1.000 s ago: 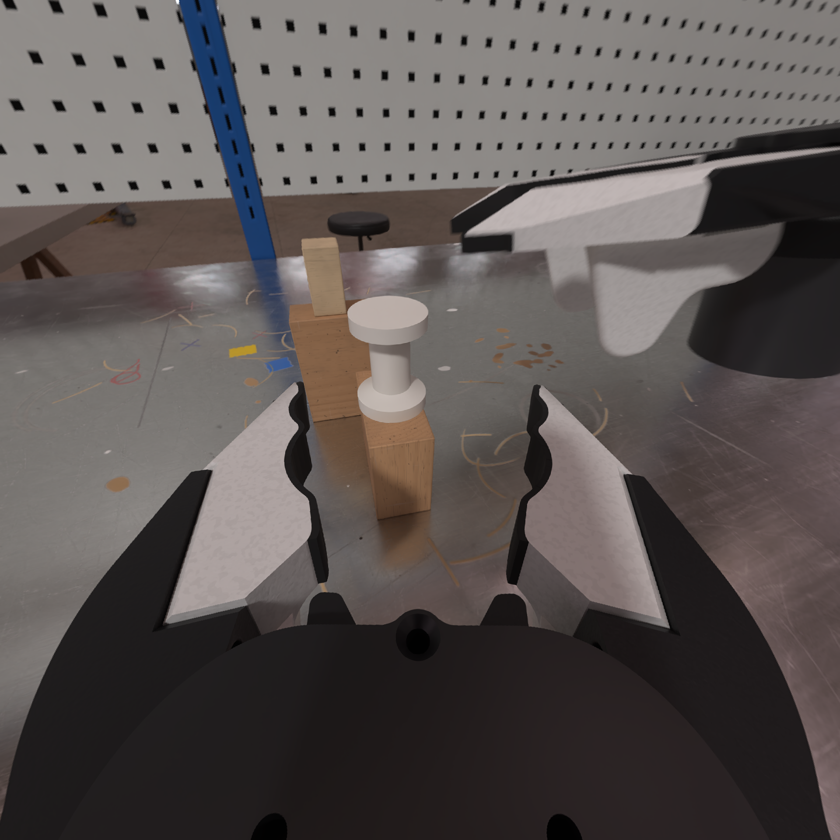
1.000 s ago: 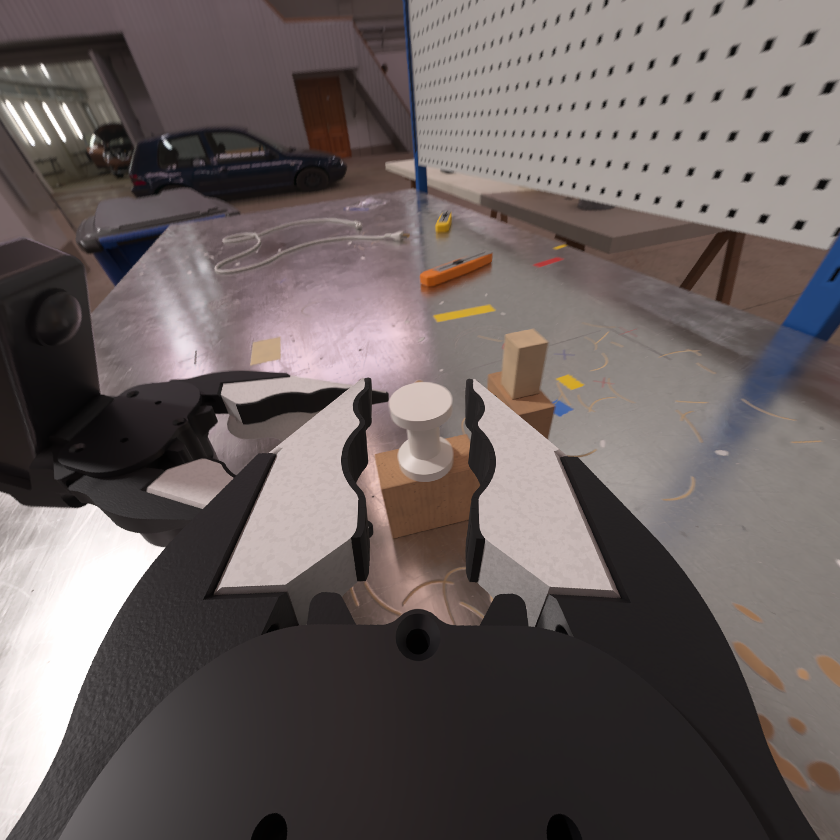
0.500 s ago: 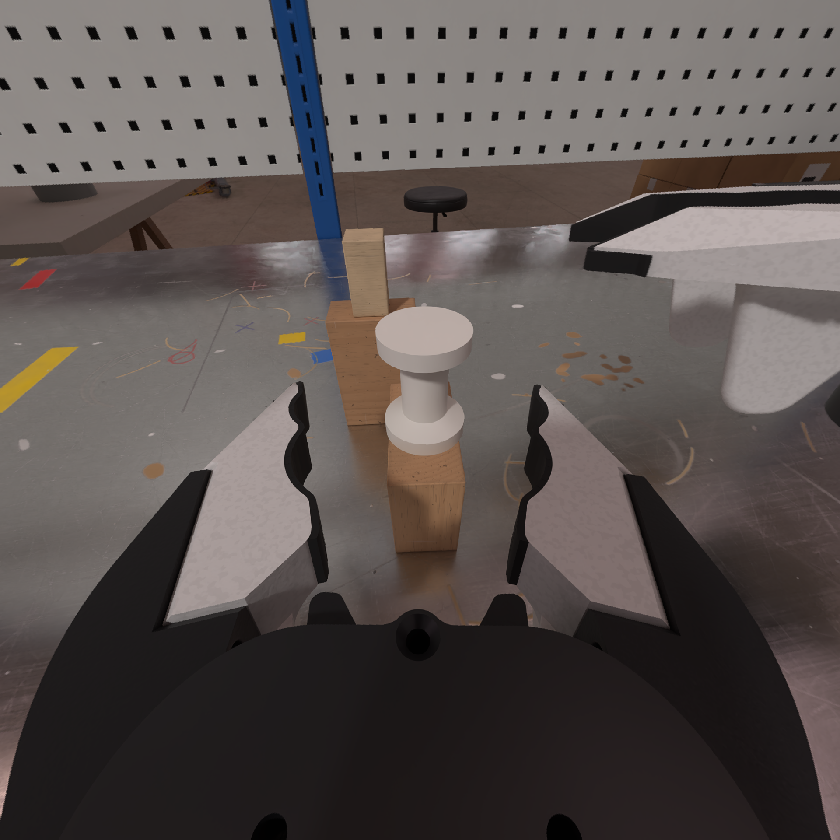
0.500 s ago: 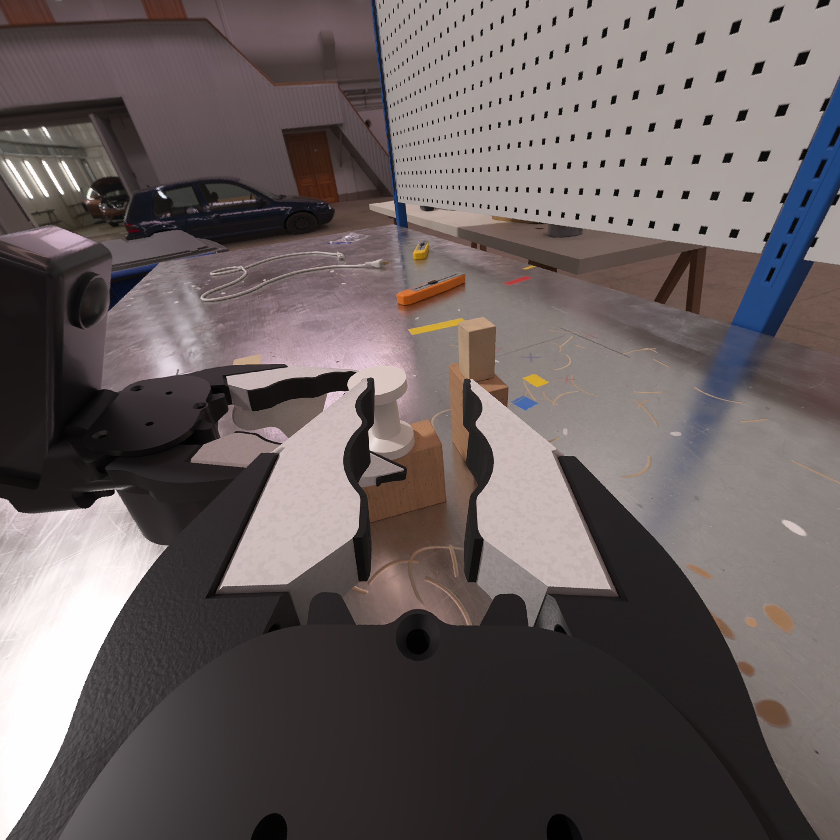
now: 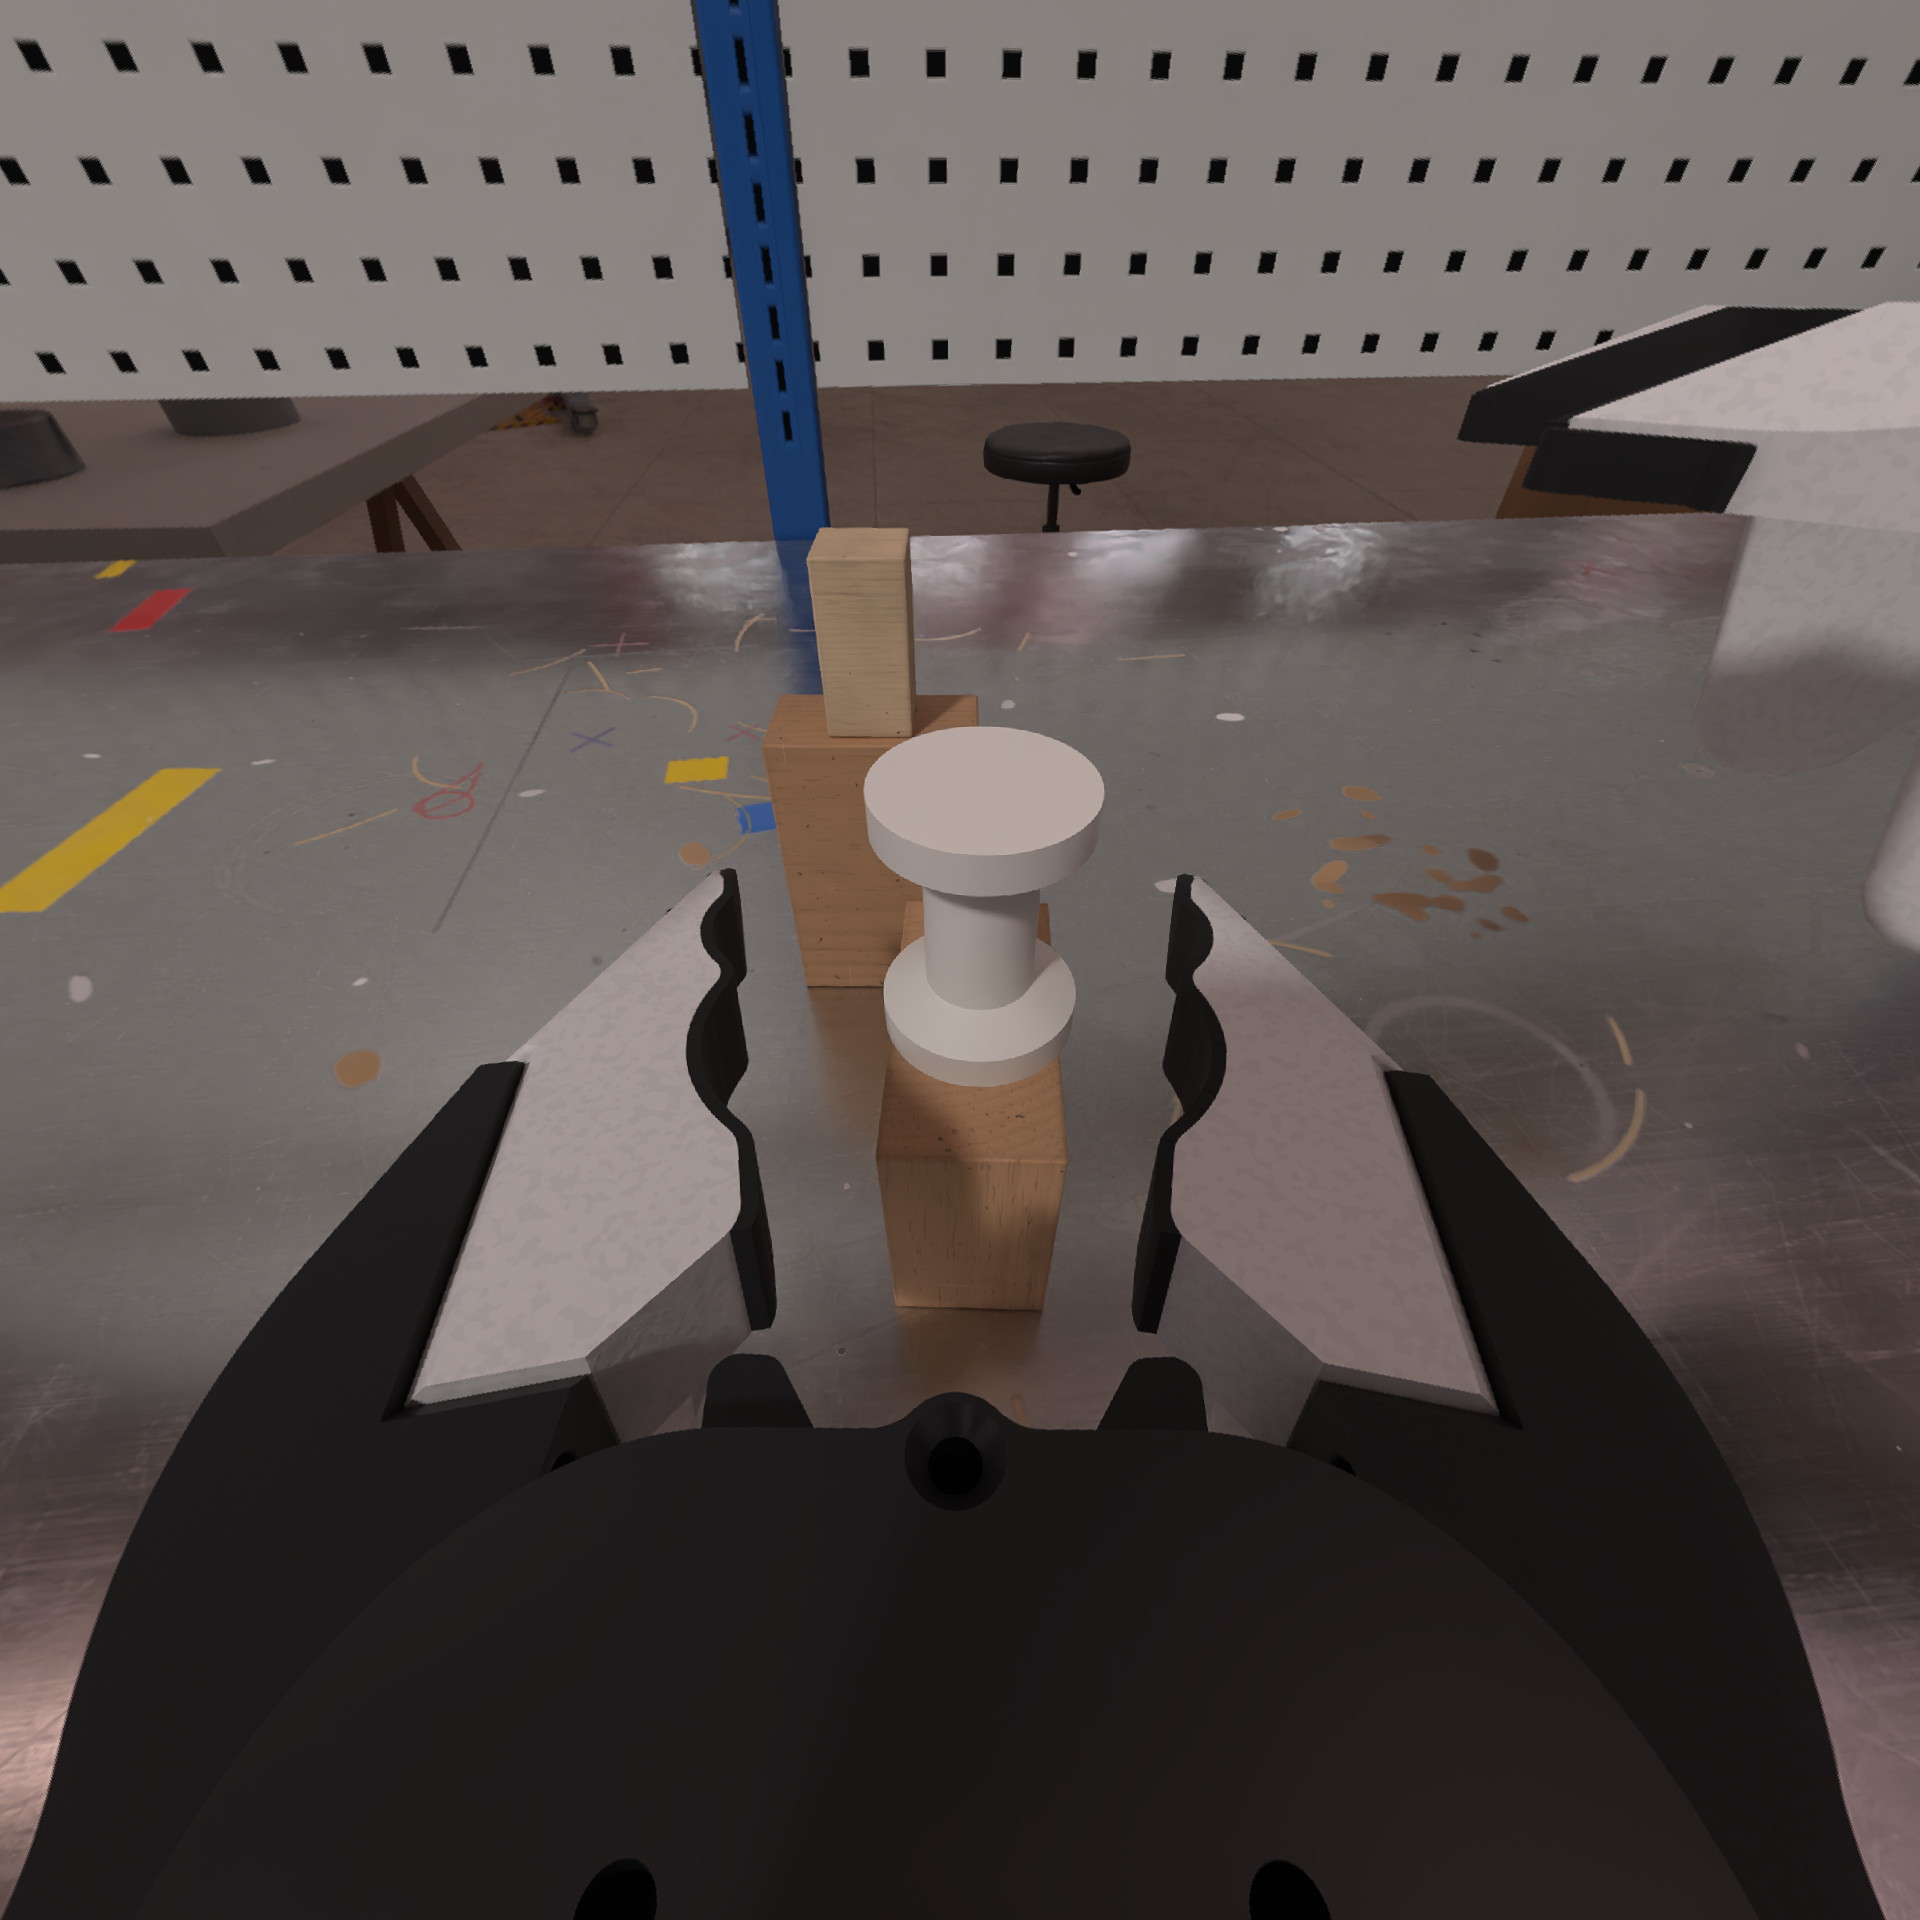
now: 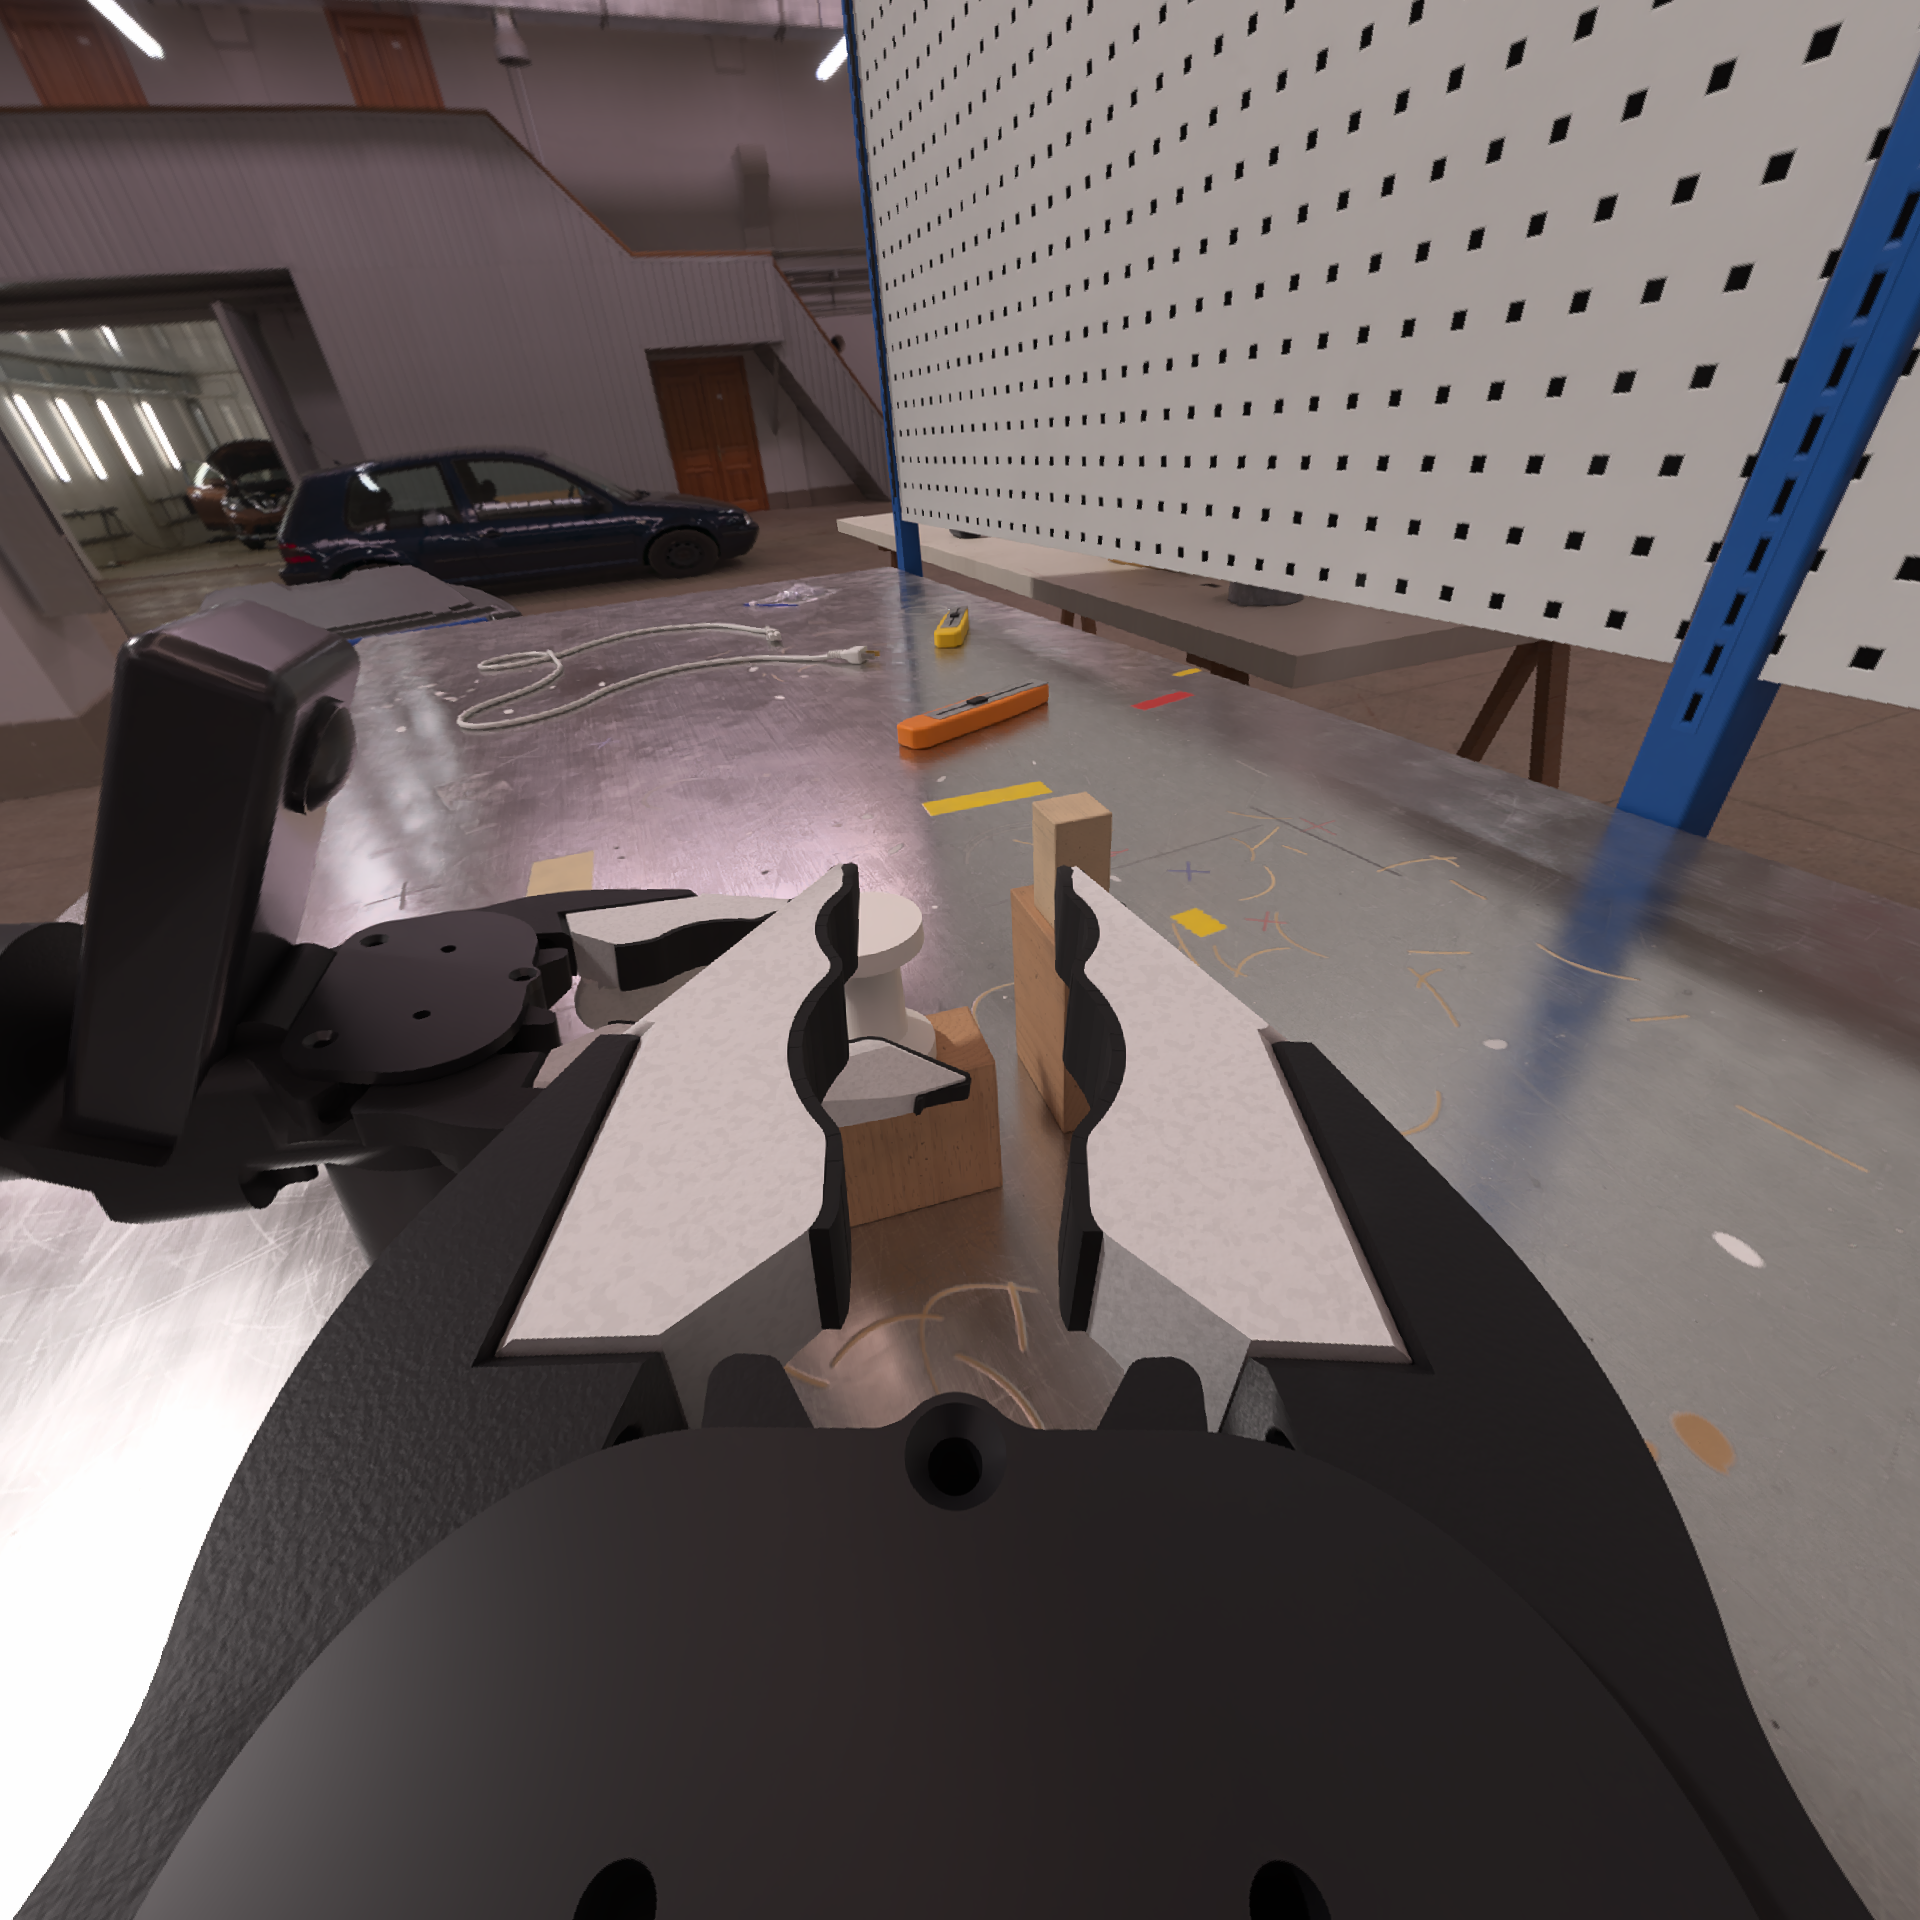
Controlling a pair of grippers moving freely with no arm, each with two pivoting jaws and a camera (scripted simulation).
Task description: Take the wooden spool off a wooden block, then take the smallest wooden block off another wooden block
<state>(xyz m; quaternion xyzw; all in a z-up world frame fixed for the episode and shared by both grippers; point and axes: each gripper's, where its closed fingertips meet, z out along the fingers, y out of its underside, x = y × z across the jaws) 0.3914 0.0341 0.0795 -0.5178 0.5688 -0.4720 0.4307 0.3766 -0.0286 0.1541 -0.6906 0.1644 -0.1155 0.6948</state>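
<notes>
A white spool [image 5: 982, 904] stands upright on a wooden block [image 5: 971, 1195] on the metal table. My left gripper [image 5: 956, 881] is open, with one finger on either side of the spool and its block, touching neither. Behind them the smallest, pale block [image 5: 860, 634] stands on a larger wooden block [image 5: 831, 862]. My right gripper [image 6: 956, 873] is open and empty, a little short of both stacks. In the right wrist view its left finger half hides the spool [image 6: 888, 935], and the pale block [image 6: 1070, 842] shows above its right fingertip. The left gripper [image 6: 416, 997] shows at left.
An orange utility knife [image 6: 971, 715], a yellow one [image 6: 951, 627] and a white cable [image 6: 623, 665] lie farther along the table. A pegboard on a blue post [image 5: 764, 260] stands past the table's far edge. My right gripper's fingers [image 5: 1714, 416] hang at the upper right of the left wrist view.
My left gripper has moved forward, so the spool and its block now sit between its fingers. My right gripper has swung right, from the spool toward the gap between the two stacks.
</notes>
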